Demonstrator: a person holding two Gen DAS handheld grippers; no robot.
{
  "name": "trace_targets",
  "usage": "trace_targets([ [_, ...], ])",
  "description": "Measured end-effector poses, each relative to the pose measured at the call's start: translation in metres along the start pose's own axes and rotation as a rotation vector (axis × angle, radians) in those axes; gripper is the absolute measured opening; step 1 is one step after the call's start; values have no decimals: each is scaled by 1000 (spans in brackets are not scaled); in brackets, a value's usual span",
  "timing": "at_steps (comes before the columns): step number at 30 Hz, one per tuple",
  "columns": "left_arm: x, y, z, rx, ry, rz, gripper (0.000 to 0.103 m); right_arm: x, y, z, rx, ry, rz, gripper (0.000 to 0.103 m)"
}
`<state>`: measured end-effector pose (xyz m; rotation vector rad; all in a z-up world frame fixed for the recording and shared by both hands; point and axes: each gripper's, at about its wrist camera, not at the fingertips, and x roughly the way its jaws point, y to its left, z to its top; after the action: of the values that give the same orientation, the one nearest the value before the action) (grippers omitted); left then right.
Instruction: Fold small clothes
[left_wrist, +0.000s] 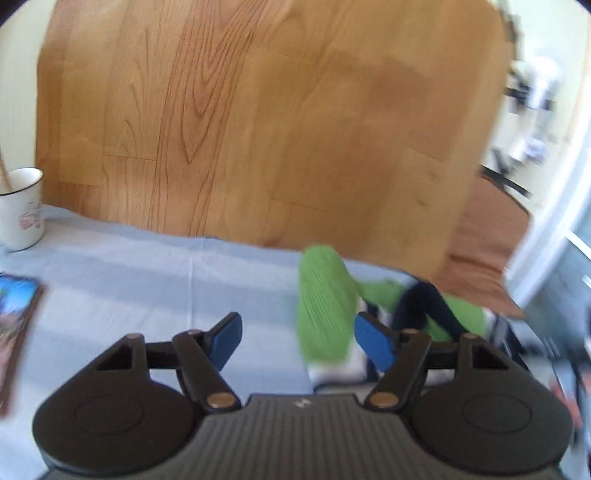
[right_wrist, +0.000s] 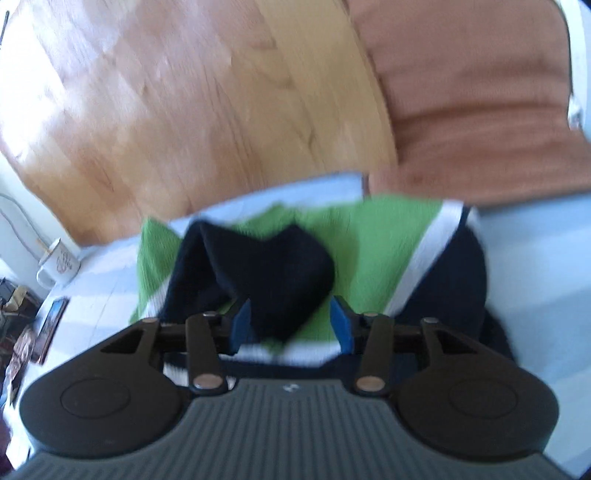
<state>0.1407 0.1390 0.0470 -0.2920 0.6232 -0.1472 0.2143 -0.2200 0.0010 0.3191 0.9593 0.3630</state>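
Ribbed green-and-navy knit garment (right_wrist: 369, 243) lies rumpled below both parted hand-held grippers (left_wrist: 297, 341) (right_wrist: 291, 325).

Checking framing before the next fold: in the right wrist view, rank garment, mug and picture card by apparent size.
1. Green, navy and white garment, largest, though nearest the camera.
2. Mug and picture card: similar, not ranked.

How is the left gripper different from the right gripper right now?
The left gripper has only blue sheet between its fingers; the right gripper has dark sweater fabric between its fingers. The left gripper sits beside the sweater; the right gripper is over it. Both stand open and have blue pads.
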Motion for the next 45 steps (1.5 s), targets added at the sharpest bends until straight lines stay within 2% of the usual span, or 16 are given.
trace_targets([
  [4, 69, -1, 14, -73, 63, -10, 71, 31, 19, -5, -47, 61, 5, 62],
  [7, 102, -8, 11, -62, 83, 31, 63, 35, 35, 1, -224, 34, -80, 18],
  [9, 118, -13, 8, -51, 92, 36, 17, 14, 50, 9, -410, -97, -190, 15],
  [10, 124, -13, 6, -59, 102, 31, 14, 2, 59, 11, -540, -182, -257, 15],
  [13, 127, -6, -2, -111, 67, 53, 14, -15, 71, 2, -918, -389, -520, 15],
  [19, 121, 13, -5, -187, 36, 63, 13, 23, 20, -36, -1247, -350, -763, 15],
  [22, 116, 15, -6, -199, 14, 56, 13, 27, 7, -56, -1322, -379, -837, 14],
  [24, 107, 18, -5, -224, -23, 35, 13, 16, 18, -51, -1309, -467, -849, 14],
  [25, 101, 20, -6, -243, -48, 30, 13, 12, 24, -45, -1299, -541, -876, 4],
  [26, 98, 21, -6, -254, -66, 36, 10, 4, 32, -36, -1277, -618, -900, 4],
  [27, 95, 23, -6, -258, -86, 56, 2, -4, 38, -26, -1238, -679, -901, 4],
  [29, 92, 28, -5, -262, -106, 113, 2, -14, 42, -10, -1166, -713, -872, 4],
  [33, 108, 43, -8, -332, 2, 87, 2, -5, 20, -5, -1071, -444, -779, 6],
  [36, 98, 38, -5, -306, -42, 60, 3, -25, 7, 12, -720, -316, -557, 12],
  [40, 90, 17, -7, -243, -85, -7, 3, -33, -2, 52, -308, -235, -297, 69],
  [45, 102, 0, -13, -146, -36, -98, 5, 4, -29, 80, 117, -108, -135, 72],
])
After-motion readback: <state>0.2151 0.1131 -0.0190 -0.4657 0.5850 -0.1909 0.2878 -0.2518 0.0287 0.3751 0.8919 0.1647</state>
